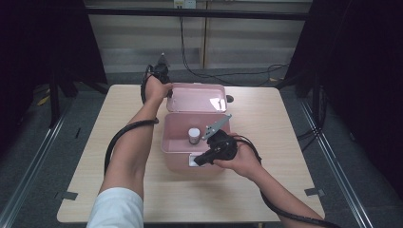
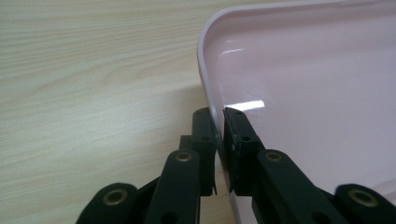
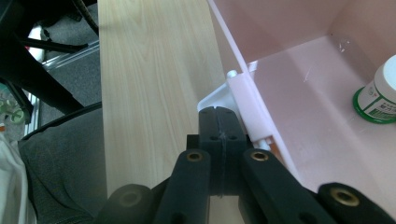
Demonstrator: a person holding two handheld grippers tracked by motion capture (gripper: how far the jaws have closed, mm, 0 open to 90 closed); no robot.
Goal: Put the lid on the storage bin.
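Observation:
A pink box (image 1: 172, 145) stands open at the middle of the wooden table (image 1: 266, 123), its lid (image 1: 197, 98) laid back behind it. Inside stands a small white-capped bottle (image 1: 194, 136) with a green-edged label (image 3: 380, 93). My left gripper (image 1: 168, 92) is at the lid's left edge. In the left gripper view it (image 2: 219, 116) is shut on the lid's rim (image 2: 205, 70), one jaw outside and one inside. My right gripper (image 1: 195, 161) is at the box's front wall. Its jaws (image 3: 218, 112) are pressed together with nothing between them, their tips against the white latch (image 3: 224, 95).
Both forearms reach in from the near edge, each trailing a black cable. A chair and the floor show beyond the table's edge (image 3: 100, 93) in the right gripper view. Bare tabletop (image 2: 93, 93) lies left of the lid.

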